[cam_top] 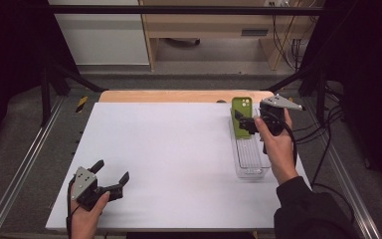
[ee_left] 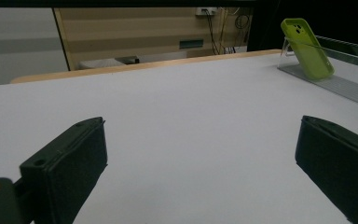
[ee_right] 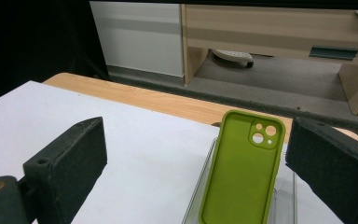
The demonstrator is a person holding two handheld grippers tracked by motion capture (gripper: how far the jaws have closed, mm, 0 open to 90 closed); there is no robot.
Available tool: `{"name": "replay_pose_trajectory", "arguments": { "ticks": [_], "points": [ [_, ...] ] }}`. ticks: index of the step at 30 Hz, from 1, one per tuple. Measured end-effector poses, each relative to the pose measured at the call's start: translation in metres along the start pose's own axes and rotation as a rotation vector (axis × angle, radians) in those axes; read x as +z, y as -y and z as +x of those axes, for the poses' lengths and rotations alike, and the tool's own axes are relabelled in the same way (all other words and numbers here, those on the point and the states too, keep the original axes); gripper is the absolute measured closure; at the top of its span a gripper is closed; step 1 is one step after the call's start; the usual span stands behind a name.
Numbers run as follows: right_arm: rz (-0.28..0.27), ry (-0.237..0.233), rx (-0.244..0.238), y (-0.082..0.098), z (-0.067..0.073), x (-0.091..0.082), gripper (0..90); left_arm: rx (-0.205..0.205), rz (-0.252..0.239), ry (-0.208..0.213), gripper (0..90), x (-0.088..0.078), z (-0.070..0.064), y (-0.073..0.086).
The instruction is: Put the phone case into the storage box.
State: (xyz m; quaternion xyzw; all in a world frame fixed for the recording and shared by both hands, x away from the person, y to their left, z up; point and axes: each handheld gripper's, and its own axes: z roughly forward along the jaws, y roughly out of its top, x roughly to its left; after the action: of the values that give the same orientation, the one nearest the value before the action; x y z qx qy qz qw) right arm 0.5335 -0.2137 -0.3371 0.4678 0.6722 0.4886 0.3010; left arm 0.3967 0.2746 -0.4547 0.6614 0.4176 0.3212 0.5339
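A green phone case [ee_right: 242,170] leans upright in a clear tray [cam_top: 251,162] at the white worktop's [cam_top: 179,159] far right, between the spread jaws of the right gripper [cam_top: 246,123]. The left gripper [cam_top: 110,179] rests near the front edge, jaws spread.

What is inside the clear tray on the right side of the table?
A green phone case stands tilted at the far end of the clear tray. The rest of its ribbed floor looks bare, though the right gripper covers part of it.

Lab/recording setup: black frame rig [cam_top: 49,84], white table [cam_top: 169,159], cables [cam_top: 288,45], wood cabinet [cam_top: 204,25].
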Motion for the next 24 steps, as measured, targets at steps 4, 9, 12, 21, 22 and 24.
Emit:
{"name": "replay_pose_trajectory", "arguments": {
  "ticks": [4, 9, 12, 21, 22, 24],
  "points": [
    [-0.004, -0.004, 0.0, -0.001, 0.001, -0.004, 5.4, 0.002, 0.001, -0.001, 1.6, 0.0, 0.001, 0.0],
    [-0.008, -0.012, -0.003, -0.001, 0.002, -0.008, 5.2, 0.002, 0.001, -0.003, 1.5, -0.001, 0.002, 0.0],
    [-0.011, -0.016, -0.004, -0.001, 0.002, -0.01, 5.1, 0.003, 0.0, -0.003, 1.5, -0.001, 0.002, 0.0],
    [-0.022, -0.029, -0.007, 0.001, 0.001, -0.018, 4.6, 0.001, -0.001, -0.004, 1.5, -0.001, 0.002, 0.0],
    [-0.022, -0.028, -0.005, 0.002, 0.001, -0.019, 4.6, 0.0, -0.001, -0.004, 1.5, -0.001, 0.002, 0.0],
    [-0.023, -0.027, -0.008, 0.003, 0.0, -0.02, 4.6, -0.001, -0.002, -0.006, 1.5, -0.002, 0.003, 0.0]
  ]
}}
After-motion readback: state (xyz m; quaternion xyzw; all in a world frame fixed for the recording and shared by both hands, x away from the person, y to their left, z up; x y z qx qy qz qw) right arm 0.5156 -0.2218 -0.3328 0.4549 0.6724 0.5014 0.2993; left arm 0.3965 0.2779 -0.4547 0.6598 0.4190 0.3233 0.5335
